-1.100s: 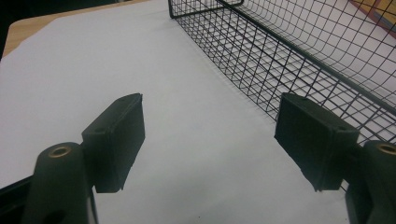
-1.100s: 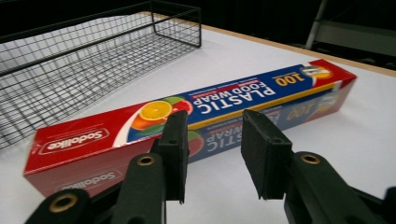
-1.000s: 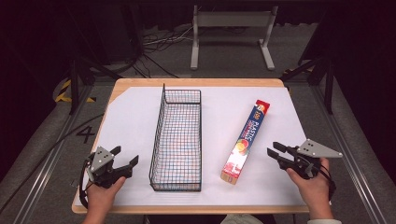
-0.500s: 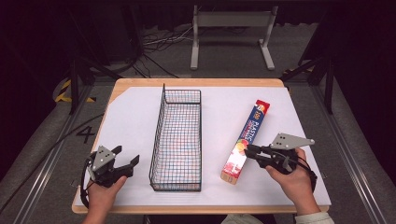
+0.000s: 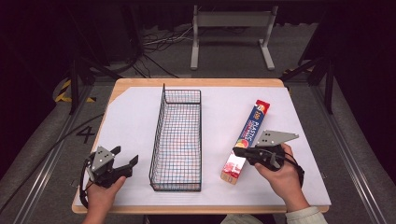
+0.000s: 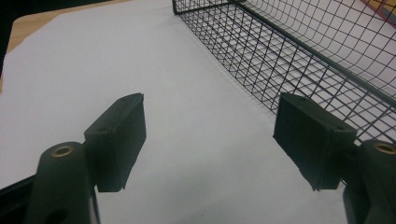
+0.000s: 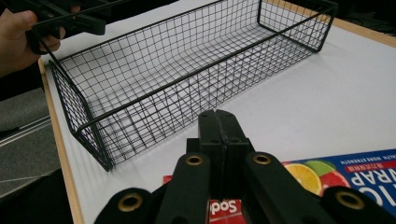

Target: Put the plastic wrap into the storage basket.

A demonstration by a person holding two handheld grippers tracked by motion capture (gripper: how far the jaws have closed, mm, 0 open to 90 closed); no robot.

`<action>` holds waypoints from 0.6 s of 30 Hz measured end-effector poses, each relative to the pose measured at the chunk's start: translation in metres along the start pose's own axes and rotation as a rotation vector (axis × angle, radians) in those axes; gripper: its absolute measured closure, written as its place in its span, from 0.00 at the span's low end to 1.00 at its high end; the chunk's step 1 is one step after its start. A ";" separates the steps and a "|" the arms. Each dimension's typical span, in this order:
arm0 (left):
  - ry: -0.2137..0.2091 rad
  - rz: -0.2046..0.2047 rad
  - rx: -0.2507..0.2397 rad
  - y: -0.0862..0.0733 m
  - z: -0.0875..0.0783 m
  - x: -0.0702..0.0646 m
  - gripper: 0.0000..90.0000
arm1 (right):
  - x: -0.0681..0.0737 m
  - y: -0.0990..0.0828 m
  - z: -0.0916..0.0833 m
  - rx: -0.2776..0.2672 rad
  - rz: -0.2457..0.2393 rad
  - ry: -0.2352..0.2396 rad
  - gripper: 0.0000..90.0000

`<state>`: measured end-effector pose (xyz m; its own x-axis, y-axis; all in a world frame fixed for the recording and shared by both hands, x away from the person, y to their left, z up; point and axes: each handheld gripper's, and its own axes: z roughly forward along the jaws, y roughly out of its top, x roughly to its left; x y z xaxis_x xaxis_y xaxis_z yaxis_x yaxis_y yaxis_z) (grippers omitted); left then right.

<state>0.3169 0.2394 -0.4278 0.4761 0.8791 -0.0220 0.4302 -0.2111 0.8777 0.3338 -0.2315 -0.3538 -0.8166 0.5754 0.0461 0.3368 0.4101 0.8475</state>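
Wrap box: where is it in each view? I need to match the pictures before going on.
High view: the wrap box lies slanted, right of the basket, its near end by the right gripper.
Left gripper view: a red sliver in the top right corner, beyond the basket mesh, looks like the box.
Right gripper view: the box is at bottom right, beside the shut jaws.
Shared landmark: the basket.

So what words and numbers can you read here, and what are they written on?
"PLASTIC": on the long blue box, high view; the smaller print under it is too blurred to read.
"WRAP": on the same box, right gripper view, cut off at the edge.
"Sod": white letters on the box's red end, partly hidden by the right gripper.
"4": painted on the floor left of the table.
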 end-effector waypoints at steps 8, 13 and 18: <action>0.008 0.001 0.001 -0.001 -0.001 0.001 0.28 | 0.003 0.012 0.015 0.056 0.000 0.032 1.00; 0.009 0.001 0.001 -0.001 -0.001 0.002 0.28 | 0.002 0.016 0.025 0.113 0.002 0.053 1.00; 0.007 0.001 0.003 -0.001 0.000 0.002 0.28 | 0.001 0.018 0.034 0.169 -0.001 0.061 1.00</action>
<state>0.3174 0.2413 -0.4286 0.4710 0.8820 -0.0176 0.4319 -0.2131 0.8764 0.3548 -0.1989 -0.3567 -0.8420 0.5332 0.0819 0.4062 0.5268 0.7467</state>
